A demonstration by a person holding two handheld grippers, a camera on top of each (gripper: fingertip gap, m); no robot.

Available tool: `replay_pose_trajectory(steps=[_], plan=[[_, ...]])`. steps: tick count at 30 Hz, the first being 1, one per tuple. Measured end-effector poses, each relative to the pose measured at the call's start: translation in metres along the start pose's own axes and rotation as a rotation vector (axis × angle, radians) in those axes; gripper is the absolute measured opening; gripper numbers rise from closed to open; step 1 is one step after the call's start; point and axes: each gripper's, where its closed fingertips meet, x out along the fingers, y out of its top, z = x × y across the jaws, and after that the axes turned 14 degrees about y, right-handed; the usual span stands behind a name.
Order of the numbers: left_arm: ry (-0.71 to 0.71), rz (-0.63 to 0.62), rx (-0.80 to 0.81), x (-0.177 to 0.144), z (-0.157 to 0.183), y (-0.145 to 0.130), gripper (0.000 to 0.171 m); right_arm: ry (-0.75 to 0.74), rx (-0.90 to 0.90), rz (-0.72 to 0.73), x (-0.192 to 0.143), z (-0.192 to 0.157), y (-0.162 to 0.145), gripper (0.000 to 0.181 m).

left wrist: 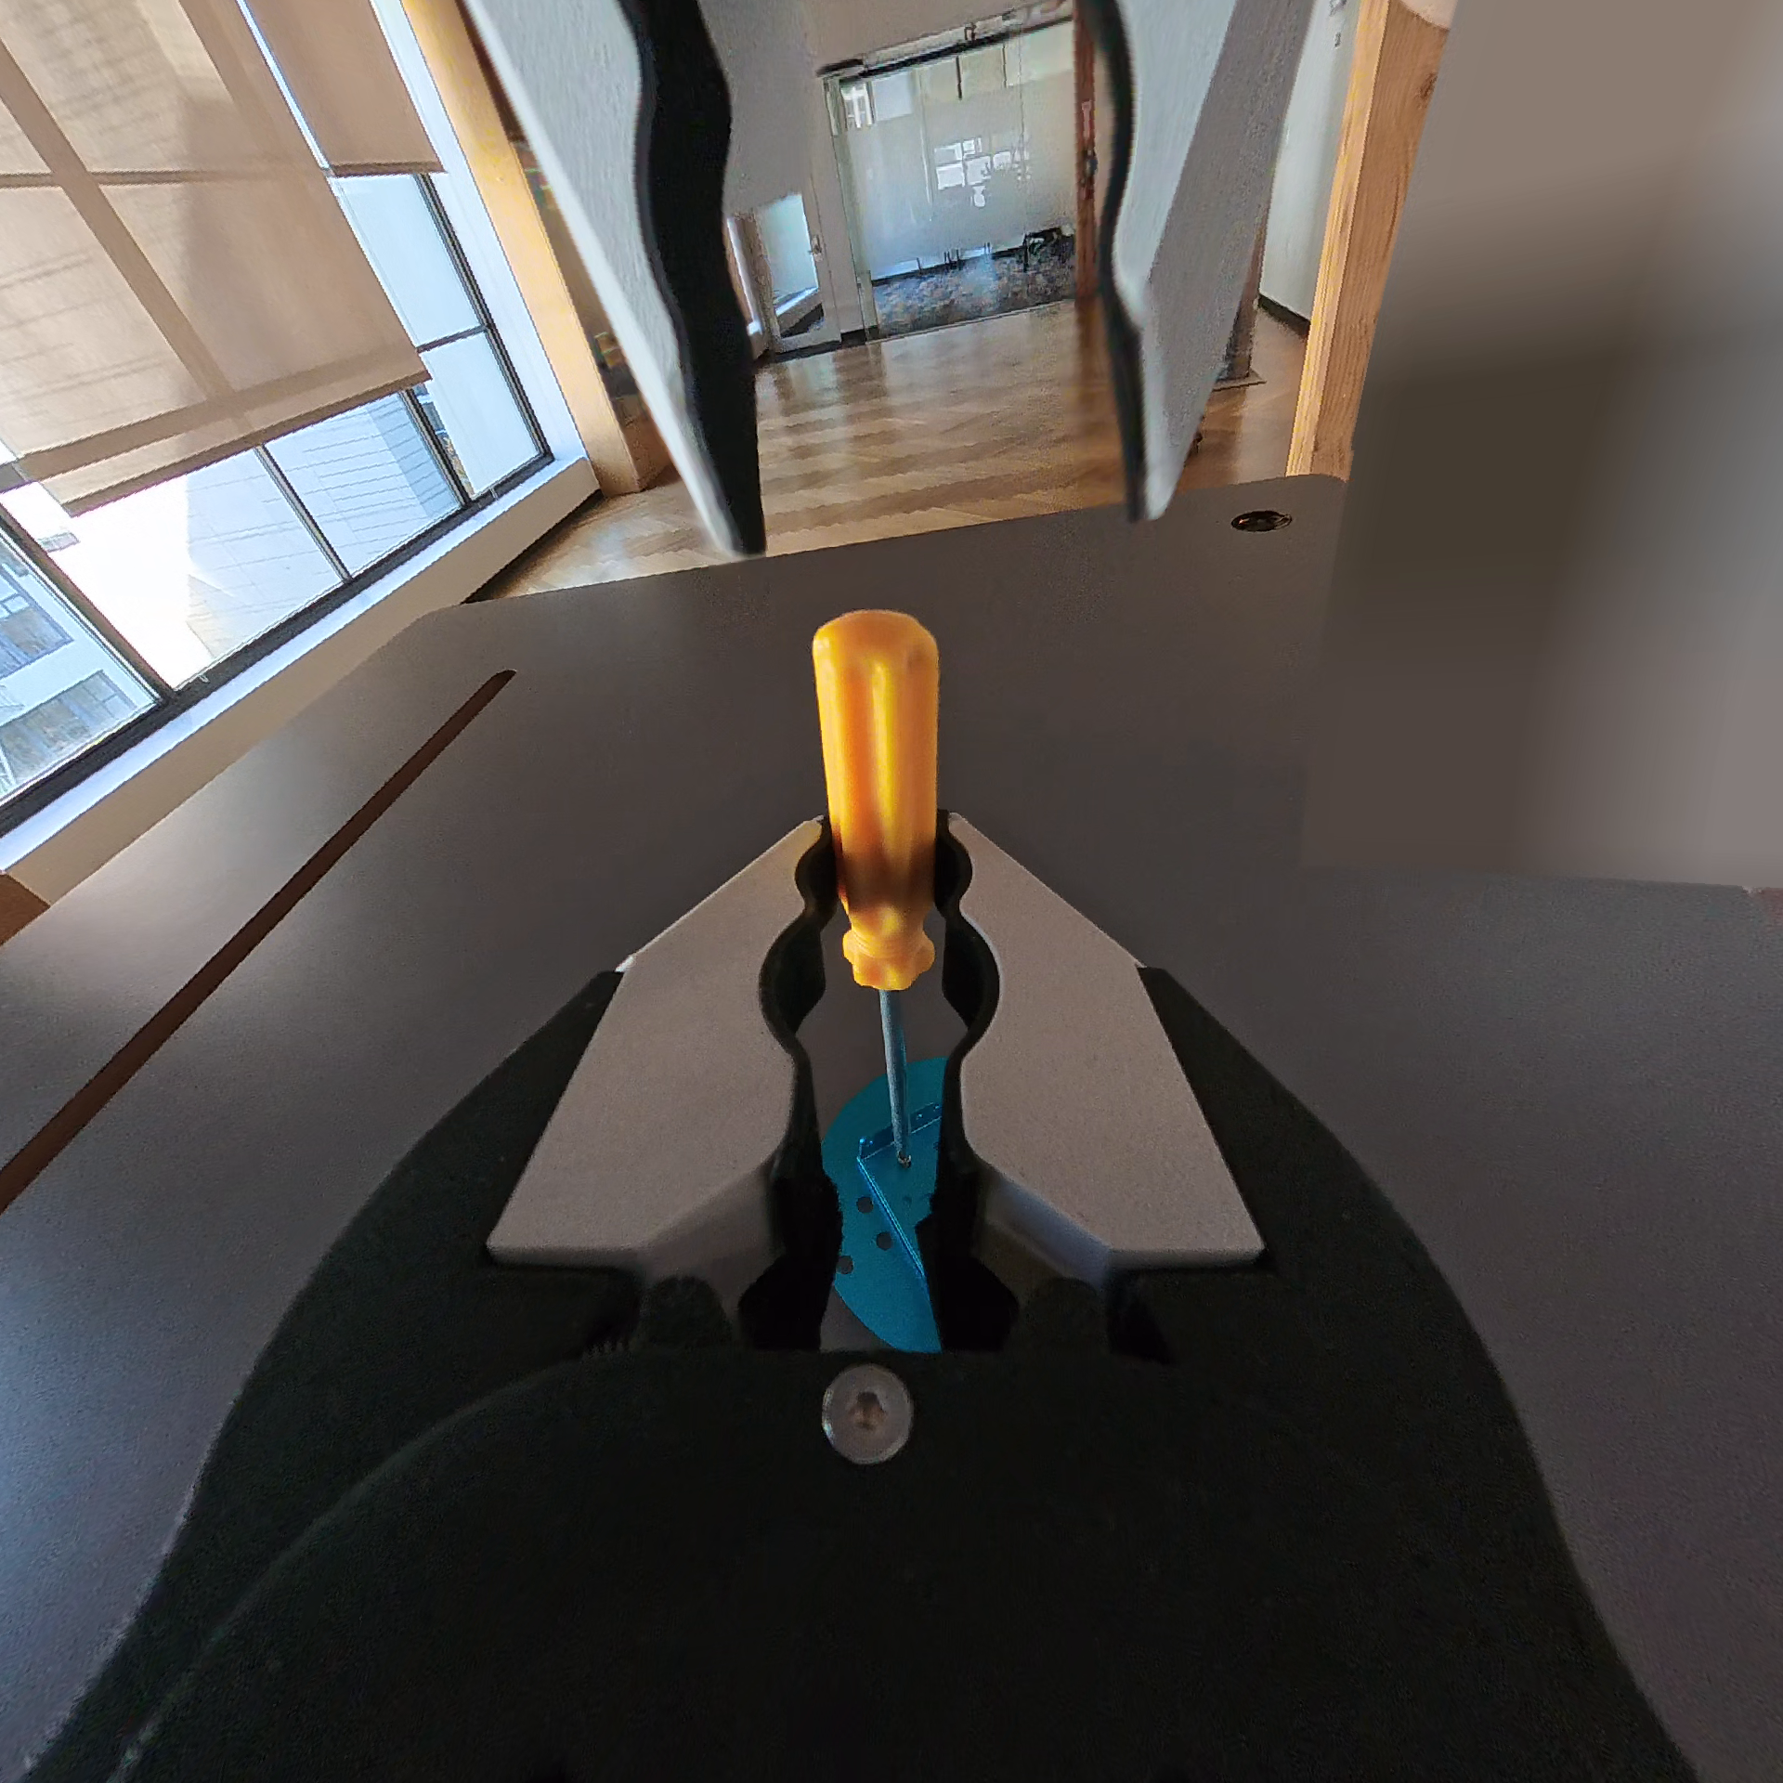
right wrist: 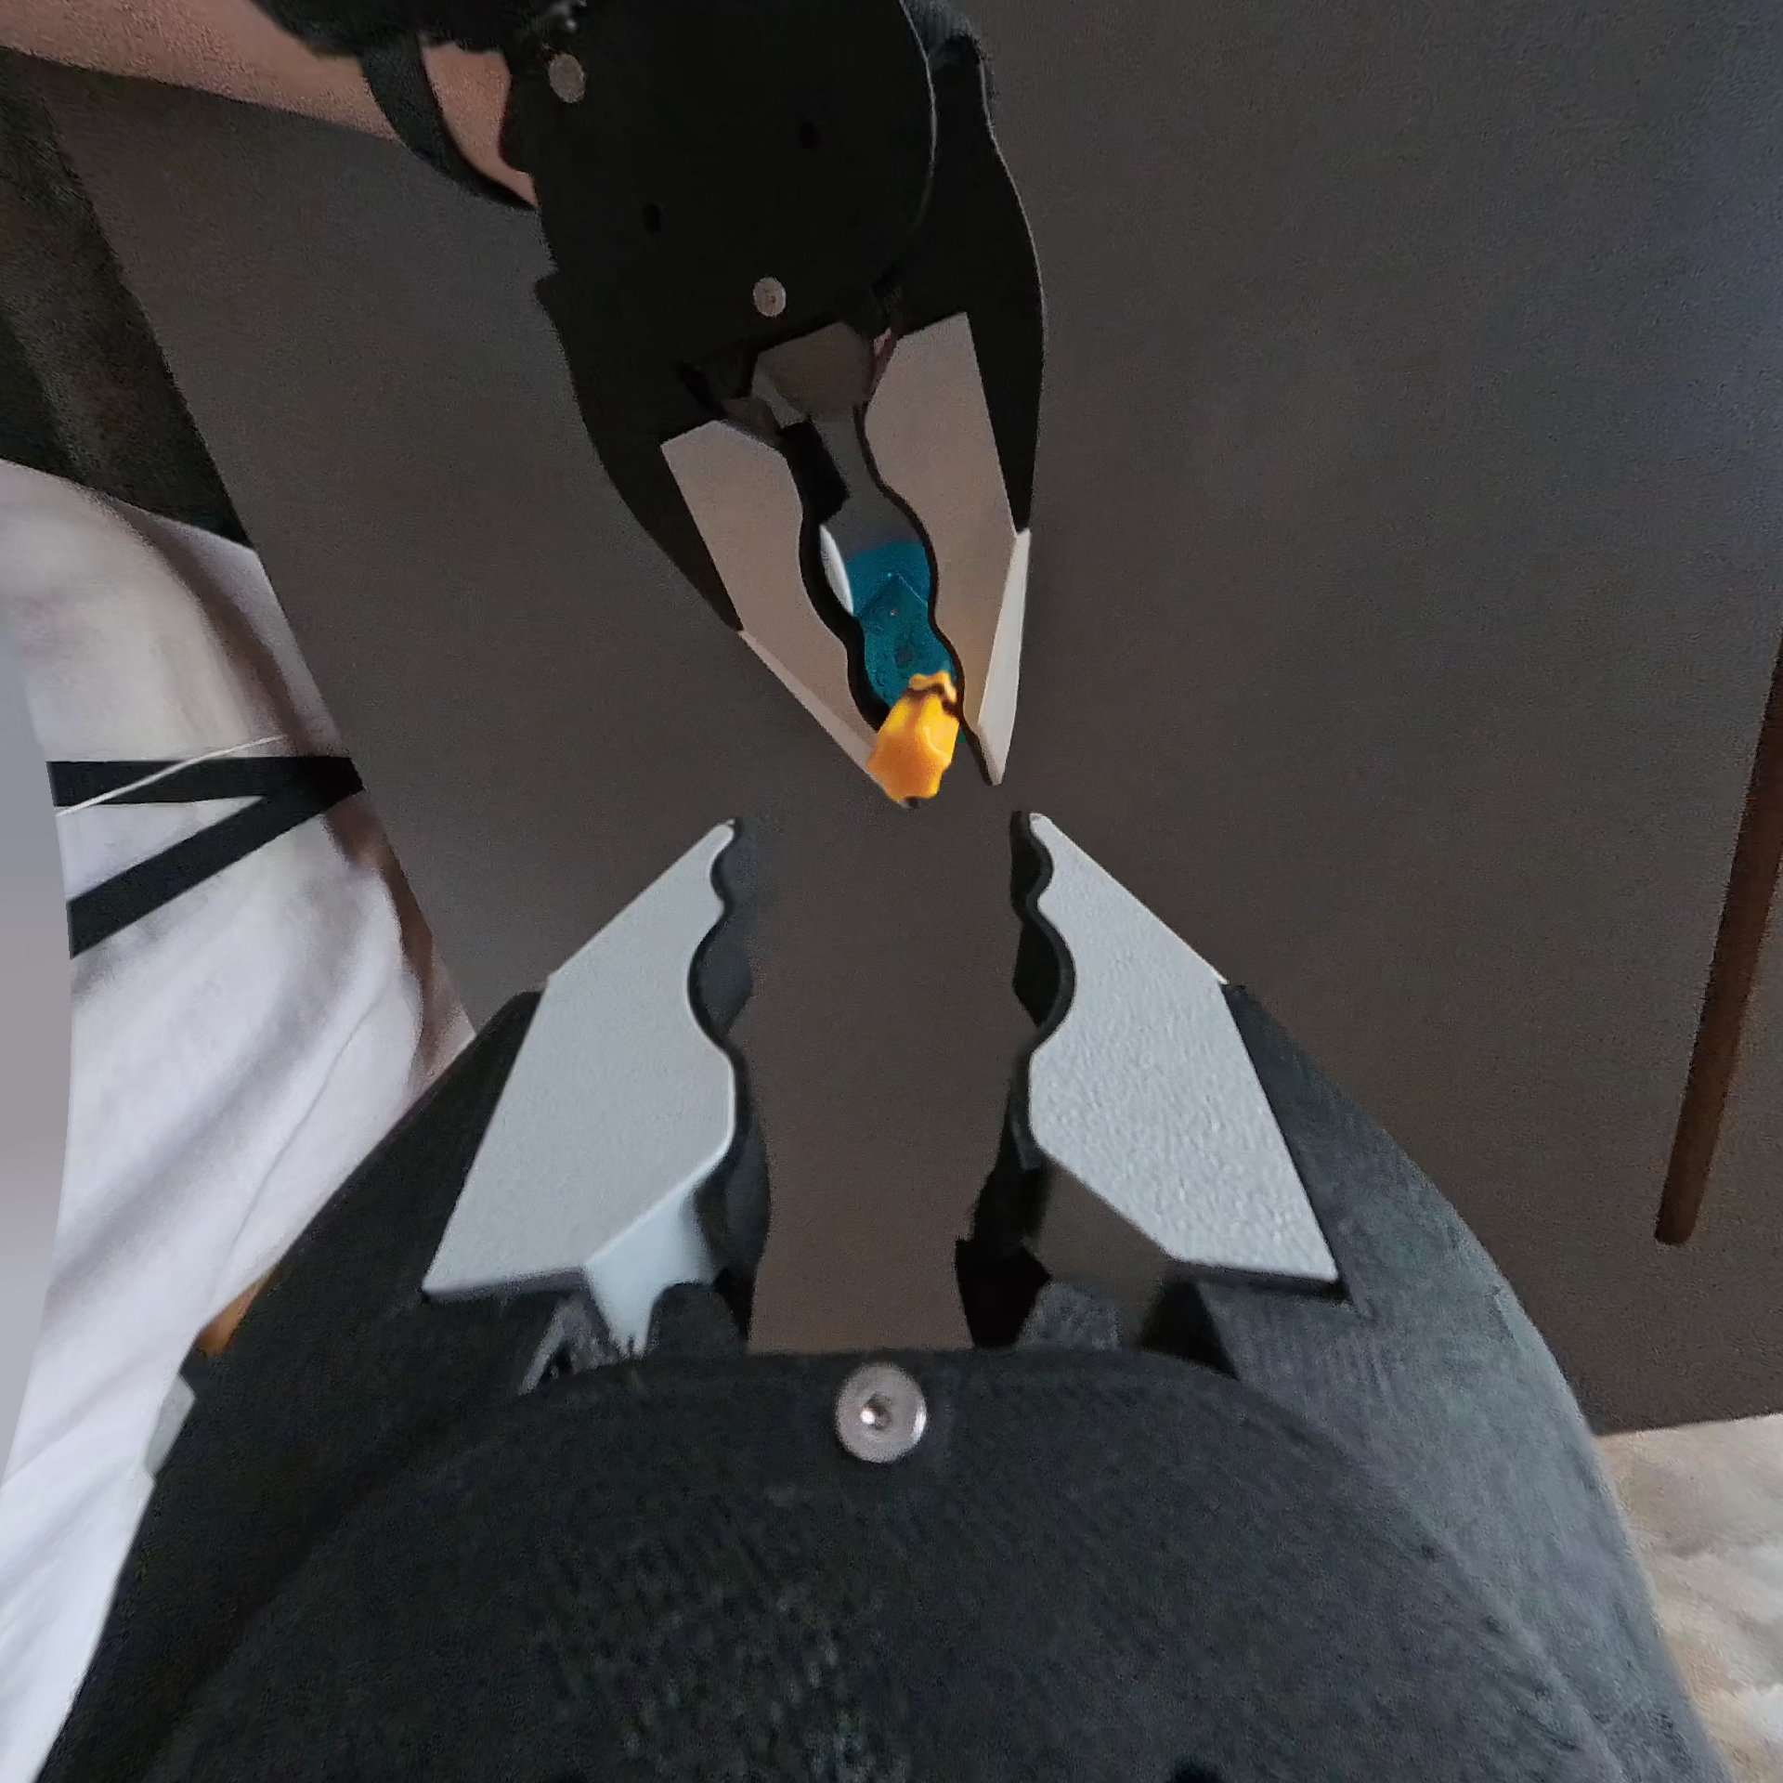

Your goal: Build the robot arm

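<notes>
My left gripper [left wrist: 886,825] is shut on the orange handle of a small screwdriver [left wrist: 876,733], which stands about upright. The screwdriver's thin shaft runs down between the fingers, and its tip rests on a small blue metal part with holes [left wrist: 883,1245] lying on the dark grey table [left wrist: 1351,1061]. My right gripper [left wrist: 946,521] is open and empty, hovering just above the handle's top end without touching it. In the right wrist view my right gripper [right wrist: 878,825] points down at the handle end [right wrist: 912,738], which the left gripper [right wrist: 950,772] holds over the blue part [right wrist: 892,608].
A long narrow slot [left wrist: 289,868] cuts the table at the left, also showing in the right wrist view [right wrist: 1727,965]. The table's far edge has a screw hole [left wrist: 1262,521]. Beyond are windows with blinds [left wrist: 193,338] and wooden floor. A person's white garment [right wrist: 193,1061] is at the left. The gap from one gripper's tips to the other's is roughly 6 cm.
</notes>
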Motion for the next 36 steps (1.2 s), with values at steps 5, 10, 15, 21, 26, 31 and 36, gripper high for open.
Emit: replay_pose_trajectory(steps=[5, 10, 15, 21, 26, 31, 36], plan=[[0.017, 0.006, -0.005, -0.006, -0.003, 0.0, 0.017, 0.019, -0.024, 0.26, -0.032, -0.001, -0.006, 0.057], [0.033, 0.03, -0.021, -0.011, -0.009, 0.006, 0.017, 0.096, 0.049, 0.436, -0.03, 0.011, -0.032, 0.056], [0.048, 0.064, -0.066, -0.016, -0.016, 0.015, 0.017, 0.159, 0.086, 0.54, -0.013, 0.018, -0.05, 0.056], [0.07, 0.088, -0.131, -0.026, -0.027, 0.019, 0.017, 0.242, 0.096, 0.649, 0.018, 0.025, -0.062, 0.057], [0.132, 0.038, -0.13, -0.037, -0.036, 0.014, 0.017, 0.234, -0.037, 0.812, 0.057, 0.032, -0.045, 0.053], [0.163, 0.006, -0.158, -0.054, -0.045, 0.005, 0.017, 0.301, 0.026, 0.88, 0.095, 0.03, -0.021, 0.054], [0.175, 0.061, -0.195, -0.069, -0.047, 0.002, 0.017, 0.136, -0.077, 0.749, 0.129, 0.036, -0.023, 0.079]])
